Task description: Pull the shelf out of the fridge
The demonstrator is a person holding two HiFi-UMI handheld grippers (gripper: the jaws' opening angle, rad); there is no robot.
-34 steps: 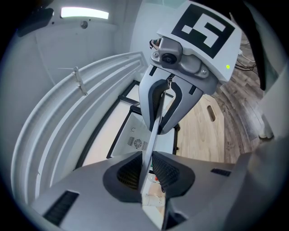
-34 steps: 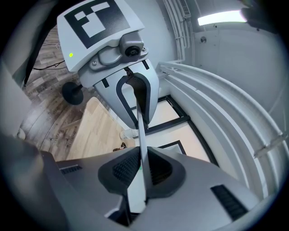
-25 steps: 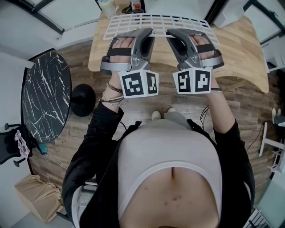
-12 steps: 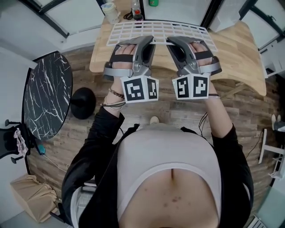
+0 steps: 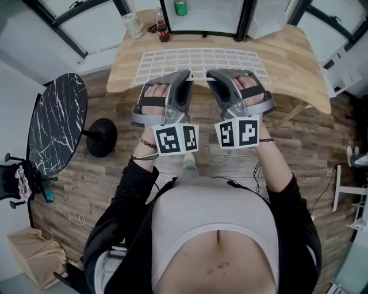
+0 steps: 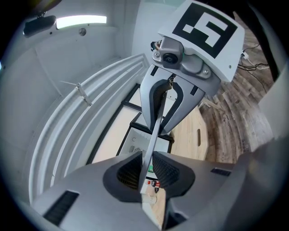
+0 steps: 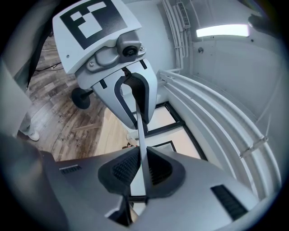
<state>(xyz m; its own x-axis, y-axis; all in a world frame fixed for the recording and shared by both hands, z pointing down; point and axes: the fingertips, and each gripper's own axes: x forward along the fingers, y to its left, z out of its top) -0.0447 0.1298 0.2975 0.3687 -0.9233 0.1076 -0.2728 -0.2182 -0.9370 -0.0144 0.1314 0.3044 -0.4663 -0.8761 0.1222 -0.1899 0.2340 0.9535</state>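
The white wire shelf [image 5: 201, 63] hangs level above the wooden table [image 5: 290, 57], held by its near edge. My left gripper [image 5: 185, 79] and right gripper [image 5: 214, 79] sit side by side, each shut on that edge. In the left gripper view the shelf [image 6: 154, 126] shows edge-on as a thin pale strip pinched between the left gripper's [image 6: 146, 169] dark ribbed pads [image 6: 128, 171]. The right gripper [image 7: 143, 167] clamps the same strip [image 7: 141, 131] in its view. Each gripper view also shows the other gripper's marker cube.
A cup [image 5: 133, 24], a dark bottle [image 5: 163, 31] and a green can [image 5: 180, 7] stand at the table's far edge by a black-framed cabinet [image 5: 201, 20]. A round black marble table [image 5: 57, 129] and a black stool base [image 5: 102, 136] stand at the left.
Both grippers and the shelf have moved together down the head view, towards the person. More of the table's far edge and the items on it have come into sight.
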